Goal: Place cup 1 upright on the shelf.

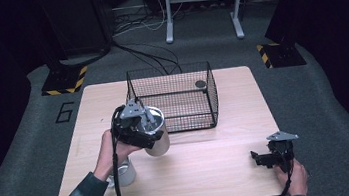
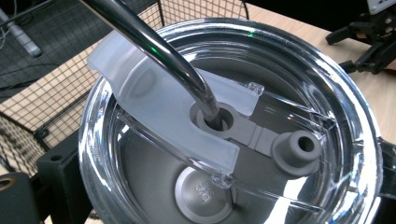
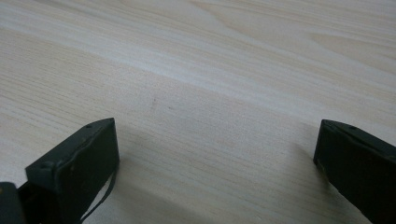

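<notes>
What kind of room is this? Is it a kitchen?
Probably not a kitchen: it looks like a lab or recording studio. A lone wooden table stands on grey carpet with dark curtains around, cables trail over the floor, and yellow-black hazard tape marks stand bases.

The left claw covers much of the steel cup. A white cup sits half hidden behind the forearm. The dark disc in the basket is too small to tell.

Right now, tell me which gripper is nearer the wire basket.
Left. The left gripper holds the steel tumbler right beside the wire basket, at its front left corner. The right gripper rests open near the table's front right edge, well away.
</notes>
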A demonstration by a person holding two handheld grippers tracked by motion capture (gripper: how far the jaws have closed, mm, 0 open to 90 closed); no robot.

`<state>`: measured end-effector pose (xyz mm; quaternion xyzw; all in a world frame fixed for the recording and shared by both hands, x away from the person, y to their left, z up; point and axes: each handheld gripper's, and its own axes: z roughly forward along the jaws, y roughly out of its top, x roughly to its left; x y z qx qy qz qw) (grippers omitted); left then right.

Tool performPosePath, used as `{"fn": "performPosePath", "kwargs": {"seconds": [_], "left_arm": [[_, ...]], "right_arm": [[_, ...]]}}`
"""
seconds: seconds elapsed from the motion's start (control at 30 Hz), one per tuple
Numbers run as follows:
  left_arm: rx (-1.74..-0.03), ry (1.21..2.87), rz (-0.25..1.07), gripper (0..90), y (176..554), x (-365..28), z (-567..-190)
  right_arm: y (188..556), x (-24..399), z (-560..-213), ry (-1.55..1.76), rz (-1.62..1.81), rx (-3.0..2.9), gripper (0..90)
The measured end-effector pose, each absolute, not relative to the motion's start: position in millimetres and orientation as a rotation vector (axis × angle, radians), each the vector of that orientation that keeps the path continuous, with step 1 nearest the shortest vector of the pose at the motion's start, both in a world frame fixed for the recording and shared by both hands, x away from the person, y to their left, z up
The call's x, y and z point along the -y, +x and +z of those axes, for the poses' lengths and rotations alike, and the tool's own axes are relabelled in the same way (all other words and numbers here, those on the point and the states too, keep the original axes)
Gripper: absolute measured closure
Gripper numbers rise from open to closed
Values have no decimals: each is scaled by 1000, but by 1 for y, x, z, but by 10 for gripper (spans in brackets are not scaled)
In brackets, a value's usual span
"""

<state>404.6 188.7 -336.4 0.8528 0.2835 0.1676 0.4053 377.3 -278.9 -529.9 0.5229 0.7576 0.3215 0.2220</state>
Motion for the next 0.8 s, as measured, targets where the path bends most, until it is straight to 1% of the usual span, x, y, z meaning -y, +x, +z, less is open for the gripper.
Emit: {"fn": "performPosePath", "kwargs": {"seconds": [0.6,0.8], "left_arm": [[-651,2140,400,37,416,-170,-306],[-628,2139,415,37,423,-163,-292]], "right_arm": [[377,278,-530,1452,897,-2086,0],[377,278,-530,1452,897,-2086,0]]}}
